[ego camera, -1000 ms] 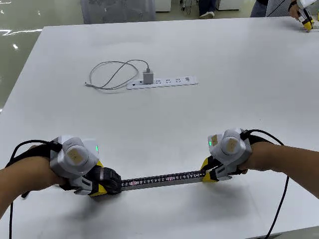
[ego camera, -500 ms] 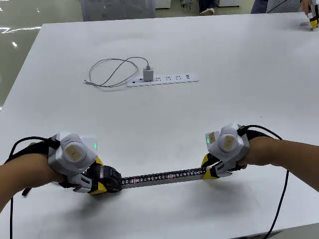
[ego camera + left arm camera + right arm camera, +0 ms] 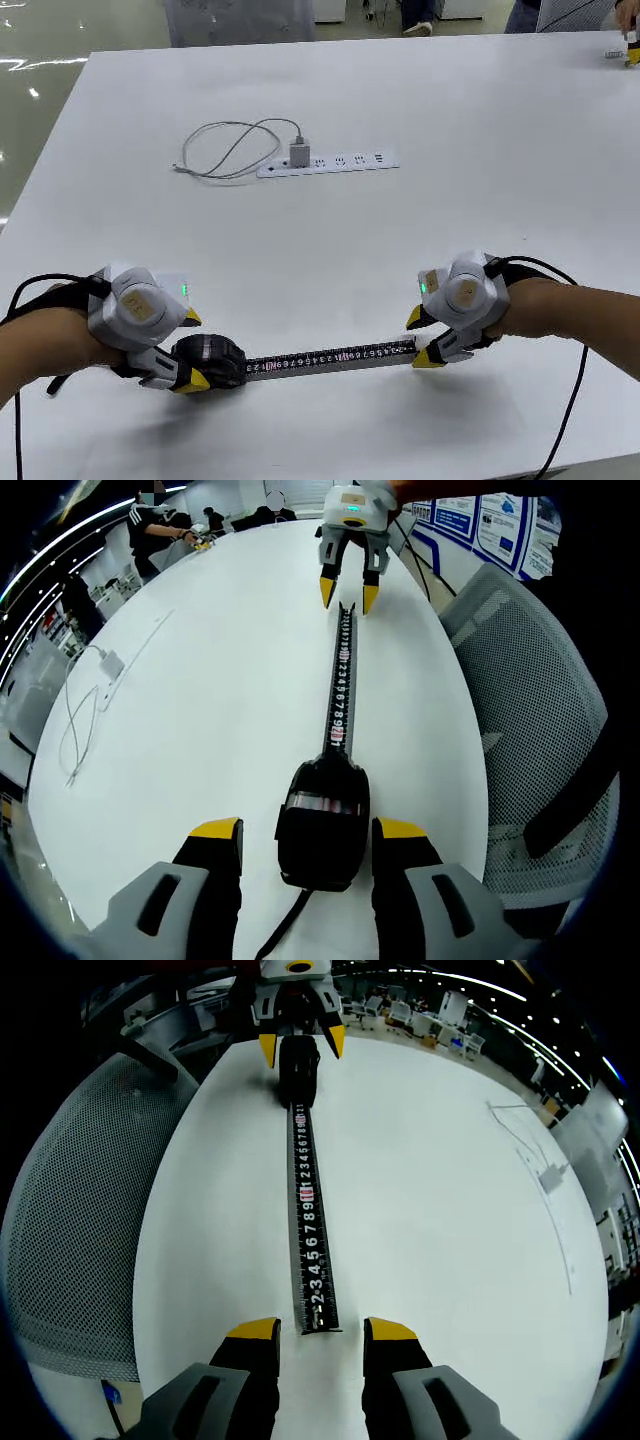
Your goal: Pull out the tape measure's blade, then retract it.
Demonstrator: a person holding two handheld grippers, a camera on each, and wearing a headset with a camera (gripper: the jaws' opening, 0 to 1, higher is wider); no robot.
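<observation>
A black tape measure case (image 3: pixel 208 360) lies on the white table (image 3: pixel 330 250) near its front edge. Its blade (image 3: pixel 330 357) stretches to the right, flat on the table. My left gripper (image 3: pixel 193 350) is open around the case (image 3: pixel 322 820), with a gap on each side. My right gripper (image 3: pixel 420 340) is open at the blade's free end (image 3: pixel 318 1320), which lies between its yellow fingertips without touching them. The left gripper view looks along the blade (image 3: pixel 340 680) to the right gripper (image 3: pixel 348 588). The right gripper view looks back to the case (image 3: pixel 298 1065) and the left gripper (image 3: pixel 300 1045).
A white power strip (image 3: pixel 325 162) with a charger and a coiled cable (image 3: pixel 225 150) lies mid-table. A grey mesh chair (image 3: pixel 530 710) stands at the table's near edge. Another person's gripper (image 3: pixel 630 45) shows at the far right corner.
Both grippers have opened. The left one let go of the case and the right one let go of the blade's end. The blade stays out on the table.
</observation>
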